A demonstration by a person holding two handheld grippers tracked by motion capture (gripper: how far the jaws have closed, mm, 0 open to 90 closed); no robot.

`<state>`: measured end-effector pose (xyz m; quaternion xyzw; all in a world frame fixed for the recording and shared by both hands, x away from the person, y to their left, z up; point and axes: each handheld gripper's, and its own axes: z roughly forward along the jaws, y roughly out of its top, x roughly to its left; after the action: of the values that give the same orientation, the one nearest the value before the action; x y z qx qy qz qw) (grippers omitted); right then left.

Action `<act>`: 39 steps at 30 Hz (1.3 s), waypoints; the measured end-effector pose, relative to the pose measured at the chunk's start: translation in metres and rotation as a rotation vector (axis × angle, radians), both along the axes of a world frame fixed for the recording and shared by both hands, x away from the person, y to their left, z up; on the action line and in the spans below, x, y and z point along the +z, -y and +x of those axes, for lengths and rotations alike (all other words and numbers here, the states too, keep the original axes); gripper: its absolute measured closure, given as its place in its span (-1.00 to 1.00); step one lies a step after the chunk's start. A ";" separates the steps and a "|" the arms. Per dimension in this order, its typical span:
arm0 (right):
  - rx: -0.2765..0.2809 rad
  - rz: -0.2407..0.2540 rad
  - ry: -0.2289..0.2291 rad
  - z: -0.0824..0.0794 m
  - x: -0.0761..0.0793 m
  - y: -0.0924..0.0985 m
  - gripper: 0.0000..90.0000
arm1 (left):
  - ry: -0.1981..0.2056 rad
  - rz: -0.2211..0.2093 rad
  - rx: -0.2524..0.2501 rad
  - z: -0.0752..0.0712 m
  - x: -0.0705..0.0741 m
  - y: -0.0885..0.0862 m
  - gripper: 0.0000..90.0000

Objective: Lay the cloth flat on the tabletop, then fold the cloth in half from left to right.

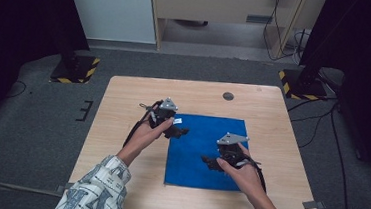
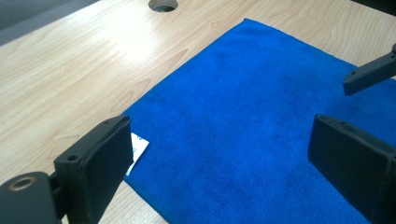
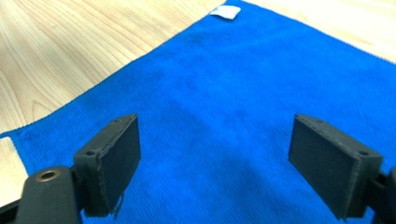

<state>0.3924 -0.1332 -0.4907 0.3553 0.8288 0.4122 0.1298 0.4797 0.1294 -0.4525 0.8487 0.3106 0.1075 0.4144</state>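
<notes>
A blue cloth [image 1: 200, 151] lies flat on the wooden table [image 1: 123, 109]. A small white label [image 1: 178, 120] sits at its far left corner. My left gripper [image 1: 179, 132] hovers over that corner, jaws wide apart. In the left gripper view the cloth [image 2: 243, 116] spreads between the jaws of the left gripper [image 2: 224, 149], with the label [image 2: 137, 149] beside the left pad. My right gripper [image 1: 208, 161] is over the cloth's right half, open and empty. In the right gripper view the right gripper [image 3: 217, 149] frames bare cloth [image 3: 233, 93], and the label [image 3: 225, 11] lies far off.
A round cable hole [image 1: 228, 96] sits in the table near its far edge. Bare wood surrounds the cloth on all sides. Black stands with yellow-striped bases are on the floor at the left [image 1: 73, 68] and right [image 1: 300, 83]. One jaw of the right gripper [image 2: 373, 72] pokes into the left gripper view.
</notes>
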 end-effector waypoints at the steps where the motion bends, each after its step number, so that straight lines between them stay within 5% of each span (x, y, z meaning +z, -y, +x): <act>1: 0.004 -0.003 0.003 0.000 0.000 -0.003 -0.62 | 0.001 -0.005 0.007 0.001 -0.001 0.000 -0.85; 11: 0.062 -0.013 0.014 -0.007 -0.001 -0.033 -0.68 | 0.006 0.006 0.006 0.006 0.000 -0.001 -0.84; 20: 0.119 -0.014 0.001 -0.013 -0.005 -0.059 -0.55 | 0.016 -0.022 0.020 0.015 -0.002 -0.005 -0.82; 27: 0.145 0.010 -0.016 -0.020 -0.008 -0.071 -0.28 | 0.013 -0.039 0.026 0.017 -0.002 -0.008 -0.80; 29: 0.145 0.012 -0.022 -0.022 -0.010 -0.073 -0.23 | 0.025 0.001 0.034 0.019 0.001 -0.006 -0.79; 39: 0.175 0.005 -0.005 -0.031 -0.012 -0.080 0.18 | 0.009 0.001 0.041 0.028 -0.006 -0.006 -0.79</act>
<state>0.3611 -0.0529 -0.5025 0.2830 0.8559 0.4232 0.0903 0.5079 0.1353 -0.4582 0.8419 0.3259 0.1199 0.4132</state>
